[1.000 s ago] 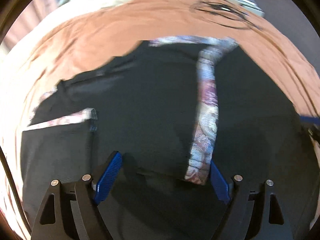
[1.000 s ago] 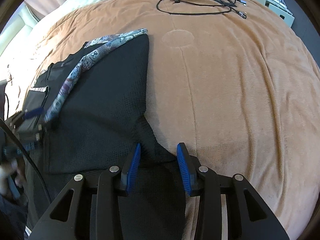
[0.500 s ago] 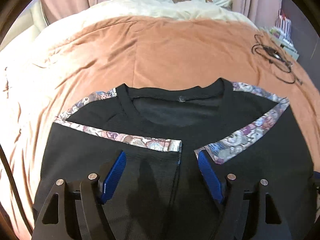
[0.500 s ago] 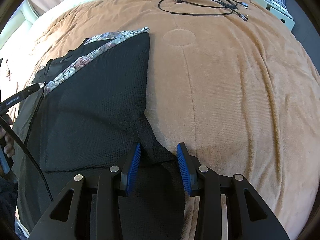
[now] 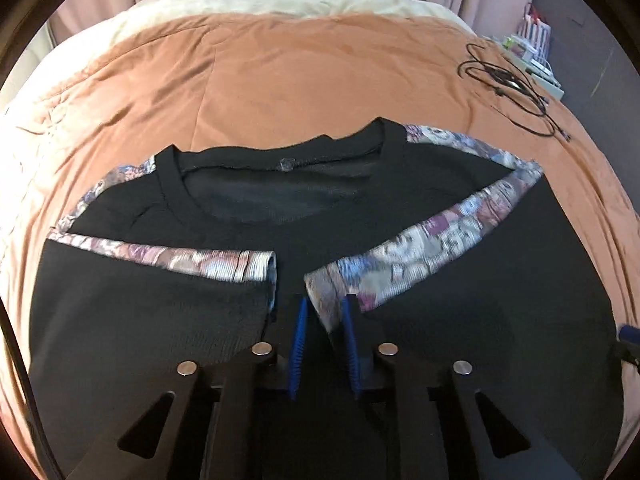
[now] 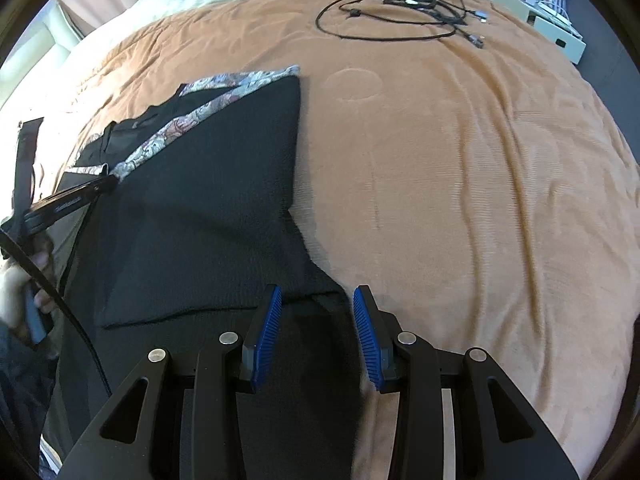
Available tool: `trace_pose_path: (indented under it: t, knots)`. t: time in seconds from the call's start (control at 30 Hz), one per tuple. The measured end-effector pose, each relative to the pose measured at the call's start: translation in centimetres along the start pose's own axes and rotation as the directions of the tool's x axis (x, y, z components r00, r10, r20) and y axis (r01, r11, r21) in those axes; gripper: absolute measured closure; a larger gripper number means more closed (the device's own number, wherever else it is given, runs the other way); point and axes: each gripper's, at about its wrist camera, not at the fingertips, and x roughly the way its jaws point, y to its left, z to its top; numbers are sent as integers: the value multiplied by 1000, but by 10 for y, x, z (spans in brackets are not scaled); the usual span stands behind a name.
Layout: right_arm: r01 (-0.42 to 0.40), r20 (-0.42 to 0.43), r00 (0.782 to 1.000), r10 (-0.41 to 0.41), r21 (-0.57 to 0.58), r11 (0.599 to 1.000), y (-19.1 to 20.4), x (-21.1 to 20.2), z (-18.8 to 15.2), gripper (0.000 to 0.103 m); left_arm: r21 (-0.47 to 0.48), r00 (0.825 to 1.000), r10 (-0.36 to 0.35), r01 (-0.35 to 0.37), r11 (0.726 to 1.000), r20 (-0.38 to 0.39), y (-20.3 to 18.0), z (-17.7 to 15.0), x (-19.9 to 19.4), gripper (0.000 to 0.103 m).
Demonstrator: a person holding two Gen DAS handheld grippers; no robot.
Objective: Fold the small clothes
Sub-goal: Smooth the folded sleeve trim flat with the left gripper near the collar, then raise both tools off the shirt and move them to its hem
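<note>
Two sleeves trimmed in patterned woven bands lie folded inward across a black mesh-knit shirt [image 5: 460, 340], spread flat on a bed's rust-orange velvety blanket [image 5: 320, 80], filling the lower half of the left wrist frame. The left tongs [image 5: 324, 312], ribbed blue pads nearly together, are closing with the right sleeve's floral cuff [image 5: 332, 292] between them. The right tongs [image 6: 316, 300] stand partly apart over the shirt's lower edge, clamping nothing. A looped black cable [image 6: 400, 12] lies at upper right.

Matt black knit shirt [image 5: 460, 360], seemingly velvety orange blanket [image 6: 460, 160]
</note>
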Motion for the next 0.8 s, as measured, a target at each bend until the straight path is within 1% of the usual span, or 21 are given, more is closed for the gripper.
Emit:
trace_pose_path:
  t: [0.1, 0.2, 0.33, 0.43, 0.5, 0.53, 0.57, 0.63, 0.7, 0.73, 0.77, 0.8]
  knots:
    - [-3, 13, 1000, 3, 17, 1000, -7, -10, -4, 68, 6, 999, 46, -46, 999, 9, -3, 7, 6, 85]
    - [4, 22, 1000, -5, 26, 1000, -11, -18, -8, 68, 19, 995, 97, -97, 995, 5, -3, 14, 11, 89]
    - [-7, 41, 999, 6, 42, 999, -13, -30, -18, 68, -2, 994, 107, -107, 994, 1, 5, 18, 5, 89]
    - [-23, 43, 999, 21, 50, 998, -11, -35, -25, 68, -17, 997, 74, -74, 997, 24, 10, 16, -16, 89]
    - [-35, 46, 998, 33, 59, 998, -10, -38, -29, 56, -11, 997, 59, -58, 998, 45, 14, 12, -36, 89]
    - [-43, 56, 998, 40, 64, 997, -8, -42, -33, 40, -10, 998, 45, -45, 999, 49, 16, 9, -44, 89]
    - [-47, 63, 997, 43, 64, 997, -11, -45, -34, 34, -11, 998, 32, -32, 999, 49, 18, 7, -51, 89]
    - [-63, 79, 995, 58, 60, 996, -7, -54, -41, 34, -24, 999, 0, 1, 1000, 44, 26, -1, -69, 88]
    - [-73, 85, 994, 67, 63, 995, -6, -62, -48, 28, -38, 999, -29, 31, 999, 39, 33, -11, -87, 86]
    - [-71, 94, 993, 65, 64, 995, -5, -67, -52, 21, -41, 999, -35, 37, 998, 40, 36, -16, -95, 80]
    - [-69, 106, 992, 62, 66, 995, -3, -74, -57, 20, -43, 998, -39, 41, 998, 42, 38, -21, -102, 75]
    - [-71, 111, 992, 63, 68, 995, -3, -79, -60, 20, -42, 998, -44, 46, 998, 48, 41, -29, -113, 63]
